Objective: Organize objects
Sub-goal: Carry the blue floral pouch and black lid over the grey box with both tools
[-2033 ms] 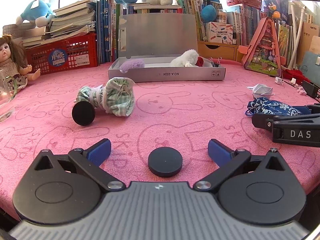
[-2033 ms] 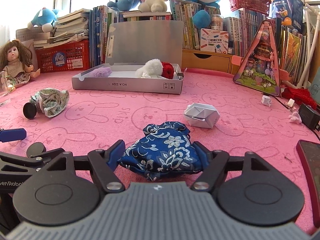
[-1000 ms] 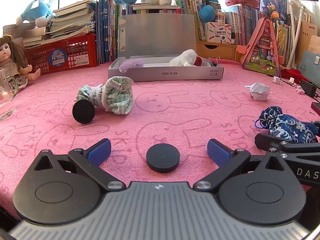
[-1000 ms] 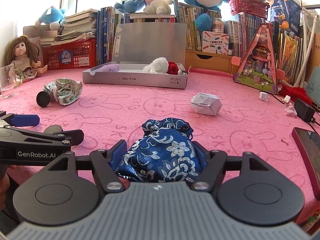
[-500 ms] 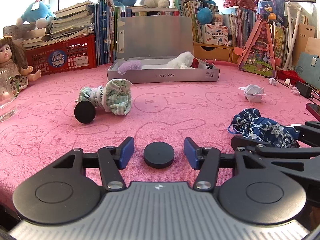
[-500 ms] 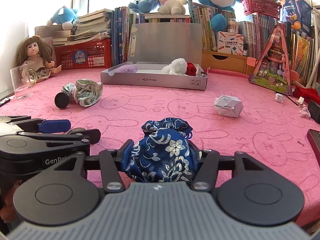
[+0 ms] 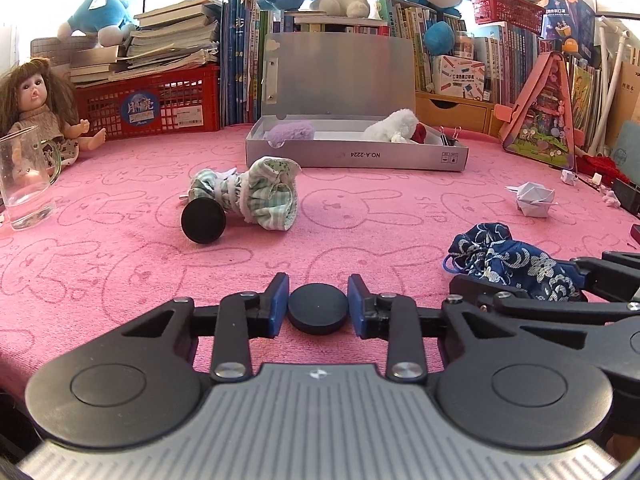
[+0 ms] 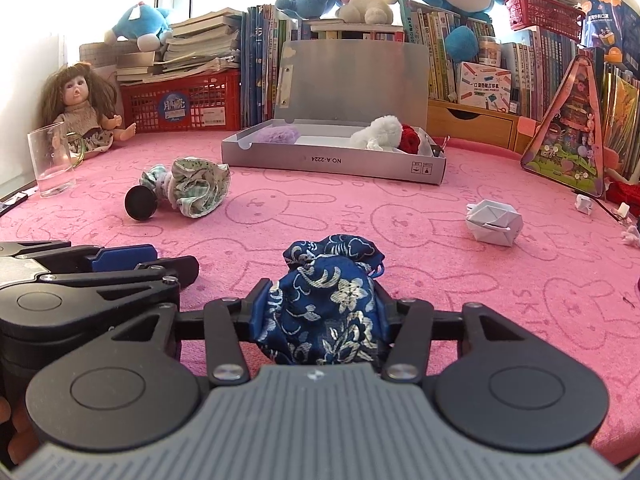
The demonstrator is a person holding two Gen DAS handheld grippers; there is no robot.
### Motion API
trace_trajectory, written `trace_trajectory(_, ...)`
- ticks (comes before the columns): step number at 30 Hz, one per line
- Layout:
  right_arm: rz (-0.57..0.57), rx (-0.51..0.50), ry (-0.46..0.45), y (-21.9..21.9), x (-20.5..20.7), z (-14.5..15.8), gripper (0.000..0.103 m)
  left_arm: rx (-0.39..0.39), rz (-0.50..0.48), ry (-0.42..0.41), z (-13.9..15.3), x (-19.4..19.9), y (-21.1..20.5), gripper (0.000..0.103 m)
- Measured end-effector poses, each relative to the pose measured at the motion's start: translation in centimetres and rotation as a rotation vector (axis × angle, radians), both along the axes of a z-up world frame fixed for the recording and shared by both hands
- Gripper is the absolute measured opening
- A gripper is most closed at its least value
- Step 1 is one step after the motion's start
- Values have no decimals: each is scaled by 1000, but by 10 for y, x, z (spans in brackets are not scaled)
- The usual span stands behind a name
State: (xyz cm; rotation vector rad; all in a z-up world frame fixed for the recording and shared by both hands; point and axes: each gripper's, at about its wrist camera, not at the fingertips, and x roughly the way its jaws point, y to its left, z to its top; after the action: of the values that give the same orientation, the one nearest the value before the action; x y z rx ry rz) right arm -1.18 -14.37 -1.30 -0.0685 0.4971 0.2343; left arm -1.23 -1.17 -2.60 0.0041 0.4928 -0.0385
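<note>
Evidently, both tongs had just been closing on their targets. The left gripper [image 7: 318, 306], spread wide around the flat black round disc [image 7: 317, 309] a second before, now had its blue pads [image 7: 280, 304] drawn in against the disc's two sides, pinching it where it lay on the pink bunny-print cloth [image 7: 360, 220]. The right gripper [image 8: 320, 312] had narrowed too, and its jaws were pressed into the navy floral drawstring pouch [image 8: 326, 300], whose fabric bulged up between them; the pouch's underside was hidden, so whether it was clear of the cloth could not be told. The two tools sat just beside each other, the right one visible at the edge of the left wrist view.

With both grasps apparently made, the picking stage looked finished and carrying seemed next. The open grey cardboard box [image 7: 356, 156], well apart from both grippers near the books, already held a purple fluffy ball [image 7: 290, 133], a white plush toy [image 7: 390, 126] and something red, so it was probably the destination. A second black disc [image 7: 203, 221] leaned against a green checked cloth bundle [image 7: 260, 196], and a folded white paper shape [image 7: 534, 198] also lay loose, so more sorting remained.
</note>
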Motion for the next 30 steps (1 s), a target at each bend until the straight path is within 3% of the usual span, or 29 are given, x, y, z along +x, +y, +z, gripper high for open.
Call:
trace_trajectory(16, 12, 64, 28, 5, 23, 11, 52, -13, 41, 6, 15, 19, 8, 36)
trace_trajectory(30, 16, 97, -26, 1, 45, 33, 53, -43, 38, -47, 40, 41, 10, 36)
